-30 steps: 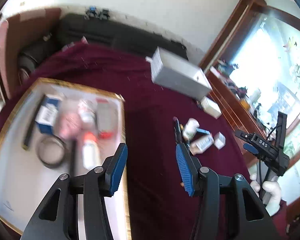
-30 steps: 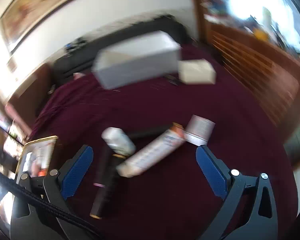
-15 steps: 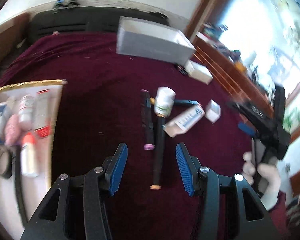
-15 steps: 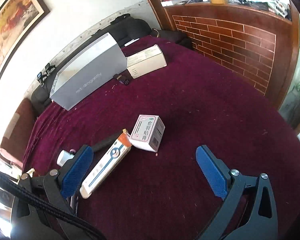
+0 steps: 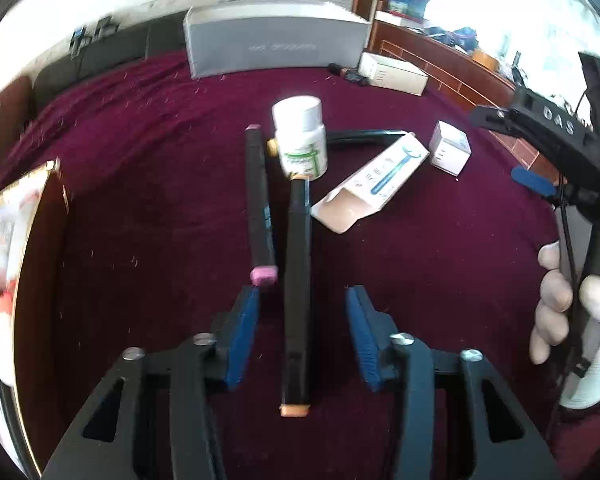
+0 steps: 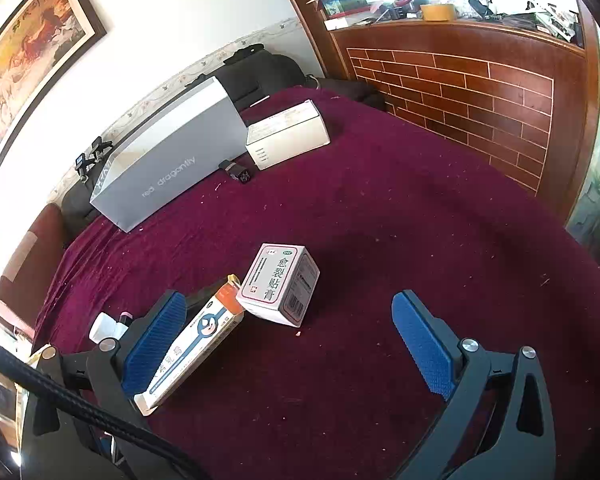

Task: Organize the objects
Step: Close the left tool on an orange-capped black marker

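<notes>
Maroon cloth (image 6: 380,220) — brick-patterned wood wall (image 6: 460,88) behind.

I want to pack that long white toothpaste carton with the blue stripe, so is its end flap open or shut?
Open. The long white toothpaste carton lies flat on the maroon cloth, and its near end gapes, showing bare cardboard inside.

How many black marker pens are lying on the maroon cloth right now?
2, side by side. The orange-capped marker lies between the left gripper fingers; the pink-capped marker lies just left of it. A dark object behind the white bottle might be another.
</notes>
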`<state>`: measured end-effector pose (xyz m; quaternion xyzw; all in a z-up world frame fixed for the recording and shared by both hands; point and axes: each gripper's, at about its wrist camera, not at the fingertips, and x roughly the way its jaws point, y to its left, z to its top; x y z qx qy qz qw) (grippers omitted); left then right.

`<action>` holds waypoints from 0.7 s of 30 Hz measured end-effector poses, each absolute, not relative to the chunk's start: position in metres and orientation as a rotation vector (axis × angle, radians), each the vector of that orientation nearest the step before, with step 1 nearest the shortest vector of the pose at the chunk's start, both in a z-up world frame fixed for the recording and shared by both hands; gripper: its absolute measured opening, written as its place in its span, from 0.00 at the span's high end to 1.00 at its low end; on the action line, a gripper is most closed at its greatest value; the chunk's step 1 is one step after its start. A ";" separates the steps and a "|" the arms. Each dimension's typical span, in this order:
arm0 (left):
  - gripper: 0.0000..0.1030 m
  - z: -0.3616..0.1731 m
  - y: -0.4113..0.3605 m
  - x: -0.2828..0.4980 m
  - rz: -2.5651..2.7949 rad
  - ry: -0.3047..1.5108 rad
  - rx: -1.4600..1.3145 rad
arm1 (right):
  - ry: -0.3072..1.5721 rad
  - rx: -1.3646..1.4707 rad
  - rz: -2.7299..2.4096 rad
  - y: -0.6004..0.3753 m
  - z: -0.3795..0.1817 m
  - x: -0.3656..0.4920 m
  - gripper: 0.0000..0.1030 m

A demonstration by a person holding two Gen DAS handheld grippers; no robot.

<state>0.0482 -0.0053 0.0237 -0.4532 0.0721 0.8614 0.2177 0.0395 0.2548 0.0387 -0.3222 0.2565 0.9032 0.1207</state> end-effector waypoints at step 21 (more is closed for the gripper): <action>0.73 0.020 0.000 0.066 2.393 0.256 -1.214 | 0.749 -0.958 2.569 0.266 0.031 0.038 0.00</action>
